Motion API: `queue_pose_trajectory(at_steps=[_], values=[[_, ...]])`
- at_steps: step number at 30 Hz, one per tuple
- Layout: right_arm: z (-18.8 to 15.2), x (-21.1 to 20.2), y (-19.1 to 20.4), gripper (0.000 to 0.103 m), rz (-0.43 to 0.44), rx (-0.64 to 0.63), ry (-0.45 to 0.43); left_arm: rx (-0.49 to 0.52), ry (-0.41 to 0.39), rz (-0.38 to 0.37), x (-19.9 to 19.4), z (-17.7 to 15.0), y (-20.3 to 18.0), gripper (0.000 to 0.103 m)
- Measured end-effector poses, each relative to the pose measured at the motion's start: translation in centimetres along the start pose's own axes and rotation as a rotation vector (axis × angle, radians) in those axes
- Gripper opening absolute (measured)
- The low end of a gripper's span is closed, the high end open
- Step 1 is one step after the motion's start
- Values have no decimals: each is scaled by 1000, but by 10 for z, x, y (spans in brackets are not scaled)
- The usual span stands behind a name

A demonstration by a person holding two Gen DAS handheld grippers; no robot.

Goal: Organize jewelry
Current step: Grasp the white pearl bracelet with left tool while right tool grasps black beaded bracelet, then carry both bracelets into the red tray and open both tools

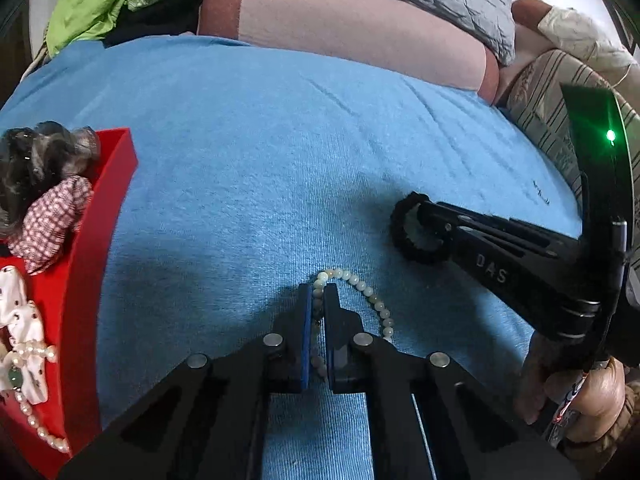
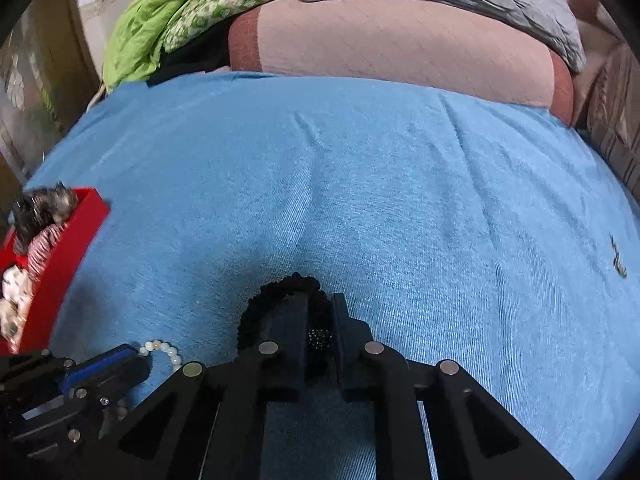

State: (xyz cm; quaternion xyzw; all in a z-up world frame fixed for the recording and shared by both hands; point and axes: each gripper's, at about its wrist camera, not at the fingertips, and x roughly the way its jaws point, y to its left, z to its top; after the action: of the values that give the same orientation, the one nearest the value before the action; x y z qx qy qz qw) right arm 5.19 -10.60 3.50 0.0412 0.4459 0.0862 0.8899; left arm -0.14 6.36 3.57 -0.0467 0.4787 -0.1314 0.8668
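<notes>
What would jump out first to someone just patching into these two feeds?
Both tongs are pinching something on the blue cloth: the left tongs are shut on a pale bead bracelet, and the right tongs are shut on a black scrunchie just beside it. At the far left, the bright red tray already holds scrunchies, a white bow and a pearl strand.

A pale bead bracelet (image 1: 360, 292) lies looped on the blue cloth, one side pinched between the left claw's (image 1: 319, 292) fingers. Beside it a black scrunchie (image 2: 276, 300) rests flat, its rim clamped in the right claw (image 2: 320, 304). The red tray (image 1: 116, 184) stands at the left, holding scrunchies and pearls
</notes>
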Motion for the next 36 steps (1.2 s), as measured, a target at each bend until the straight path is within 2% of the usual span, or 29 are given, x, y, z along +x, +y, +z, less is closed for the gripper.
queue_pose_trajectory(at_steps=[13,25,36], values=[[-9,-56,-1,12,36,55,-62,-8,-73,-44,-55,1,-5,5],[-37,-117,19,12,-9,40,-120,36,-183,-12,-118,-12,-17,5],[-70,-154,31,12,-17,47,-117,21,-212,-7,-148,-33,-15,5]])
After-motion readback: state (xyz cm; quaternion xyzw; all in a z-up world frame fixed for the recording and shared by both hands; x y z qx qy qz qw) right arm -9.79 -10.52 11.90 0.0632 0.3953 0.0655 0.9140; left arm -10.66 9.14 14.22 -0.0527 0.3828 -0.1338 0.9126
